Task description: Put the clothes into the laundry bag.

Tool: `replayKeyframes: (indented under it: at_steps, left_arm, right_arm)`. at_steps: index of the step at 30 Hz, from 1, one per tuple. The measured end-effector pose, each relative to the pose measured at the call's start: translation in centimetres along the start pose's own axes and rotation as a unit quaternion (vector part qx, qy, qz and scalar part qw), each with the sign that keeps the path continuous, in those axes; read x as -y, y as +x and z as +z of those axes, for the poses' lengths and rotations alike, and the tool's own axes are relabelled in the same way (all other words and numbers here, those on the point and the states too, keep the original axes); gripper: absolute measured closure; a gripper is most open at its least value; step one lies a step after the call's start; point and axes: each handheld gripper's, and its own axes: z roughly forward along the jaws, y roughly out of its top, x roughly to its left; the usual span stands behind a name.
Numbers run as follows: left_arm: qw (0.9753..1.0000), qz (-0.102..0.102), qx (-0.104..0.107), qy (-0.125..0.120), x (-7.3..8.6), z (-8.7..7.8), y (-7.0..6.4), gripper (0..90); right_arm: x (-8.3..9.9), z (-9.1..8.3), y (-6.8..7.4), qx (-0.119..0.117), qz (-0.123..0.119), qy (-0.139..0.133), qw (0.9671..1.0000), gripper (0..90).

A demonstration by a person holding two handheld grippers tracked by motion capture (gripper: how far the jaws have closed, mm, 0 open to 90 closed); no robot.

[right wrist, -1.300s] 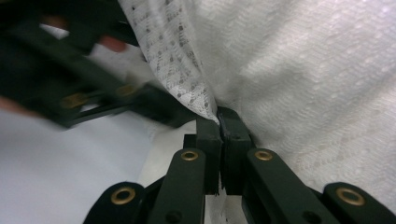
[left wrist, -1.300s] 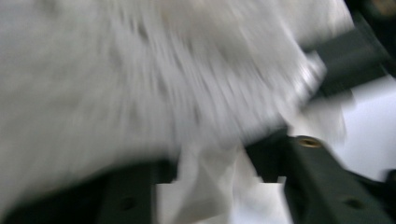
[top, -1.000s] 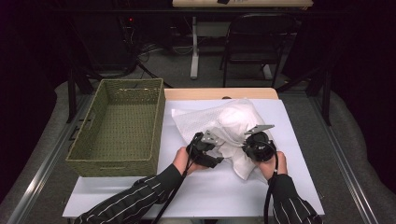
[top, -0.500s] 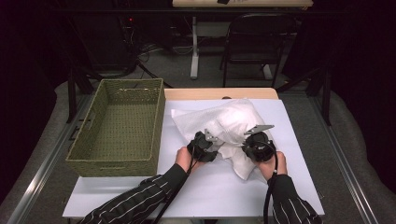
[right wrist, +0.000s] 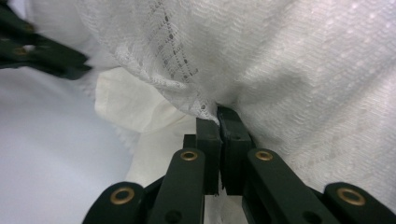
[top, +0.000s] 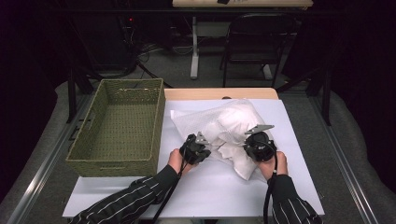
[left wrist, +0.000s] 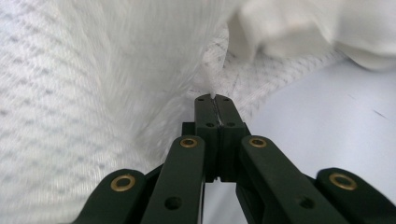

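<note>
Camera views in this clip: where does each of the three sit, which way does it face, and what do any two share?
High view: above the person's side, looking forward and down on the table, the wicker basket, both striped sleeves and hands.
Left gripper view: rides the left gripper, looking along its closed jaws pinching the white mesh bag.
Right gripper view: rides the right gripper, jaws closed on the same bag, with the left gripper at upper left.
Shared: all three show the bag with white cloth inside.
</note>
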Motion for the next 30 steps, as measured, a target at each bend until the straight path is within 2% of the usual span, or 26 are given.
replayKeyframes:
  at_steps: [3,6,8,9,12,14,16,17,18,19,21,22,24,26,28,30]
  left_arm:
    - [0.9998,0.009,0.019,0.007,0.7,-1.5,-0.5,90.0]
    - [0.9991,0.026,0.027,0.020,1.8,-2.8,-1.1,90.0]
    - [0.9989,0.027,0.029,0.024,2.2,-3.1,-1.2,90.0]
    - [0.9986,0.033,0.025,0.031,2.9,-3.8,-1.2,90.0]
    - [0.9983,0.029,0.025,0.044,4.2,-4.7,-0.9,90.0]
    - [0.9979,0.035,0.026,0.048,4.4,-4.8,-1.4,90.0]
    - [0.9976,0.047,0.017,0.049,4.1,-4.9,-2.1,85.3]
    - [0.9972,0.056,0.015,0.048,3.8,-5.0,-2.5,76.0]
    - [0.9972,0.056,0.015,0.048,3.8,-5.0,-2.5,69.8]
    - [0.9971,0.063,0.008,0.043,3.4,-5.0,-2.9,57.9]
    - [0.9971,0.067,0.002,0.035,2.4,-4.7,-3.5,50.6]
    - [0.9976,0.063,-0.001,0.029,2.0,-4.6,-3.7,47.0]
    - [0.9982,0.056,-0.003,0.019,1.2,-4.0,-3.8,43.9]
    - [0.9981,0.057,-0.022,0.008,0.5,-3.2,-3.8,42.1]
    - [0.9986,0.041,-0.034,0.004,0.1,-2.1,-3.2,41.0]
    - [0.9987,0.032,-0.038,0.010,0.0,-1.0,-2.7,45.1]
  right_arm:
    - [-0.1,0.0,0.0,0.006,0.001,0.001,1.0000,88.6]
    - [-0.1,-0.1,0.0,0.010,0.003,0.000,0.9999,88.5]
    - [-0.1,-0.1,-0.1,0.009,0.004,-0.001,0.9999,88.5]
    - [-0.1,-0.2,-0.1,0.010,0.004,-0.002,0.9999,88.5]
    - [-0.2,-0.3,0.0,0.007,0.003,-0.005,1.0000,88.4]
    - [-0.3,-0.4,0.2,0.002,0.002,-0.005,1.0000,88.3]
    - [-0.4,-0.4,0.4,0.000,-0.002,-0.004,1.0000,88.1]
    - [-0.4,-0.4,0.4,-0.002,-0.001,-0.003,1.0000,88.1]
    - [-0.4,-0.4,0.4,-0.002,-0.001,-0.003,1.0000,88.1]
    - [-0.4,-0.5,0.6,-0.005,-0.002,-0.004,1.0000,88.0]
    - [-0.5,-0.7,0.6,-0.006,-0.003,-0.005,1.0000,87.9]
    - [-0.5,-0.7,0.6,-0.007,-0.001,-0.004,1.0000,87.9]
    - [-0.4,-0.8,0.6,-0.009,-0.003,-0.004,0.9999,87.7]
    - [-0.4,-0.8,0.5,-0.011,-0.003,-0.003,0.9999,87.6]
    - [-0.4,-0.8,0.5,-0.012,-0.002,-0.003,0.9999,87.4]
    - [-0.3,-0.9,0.5,-0.014,-0.001,-0.002,0.9999,87.3]
